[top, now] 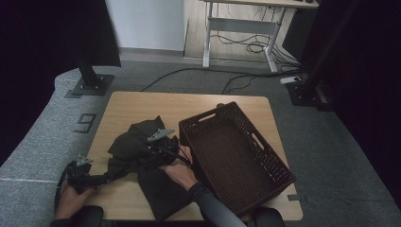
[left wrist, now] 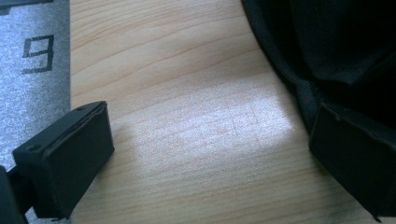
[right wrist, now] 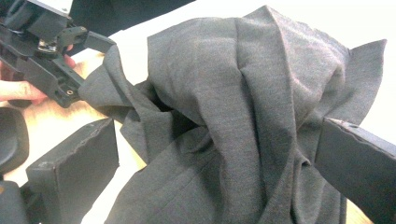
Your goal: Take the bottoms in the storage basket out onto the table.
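The high view is dim with dark corners, glare whitens the table (left wrist: pixel 196 126), and close fingers look perhaps slightly soft.

Left tongs (top: pixel 105 179) gaping; right tongs (top: pixel 150 152) gaping

The dark grey cloth (top: pixel 142 156) lay crumpled on the wooden table, bunched into soft upright folds between the wide-apart jaws of the right gripper (top: pixel 153 153) and rising ahead of them in the right gripper view. Its left edge reached the left gripper (top: pixel 101 178), just touching one of that gripper's spread jaws.
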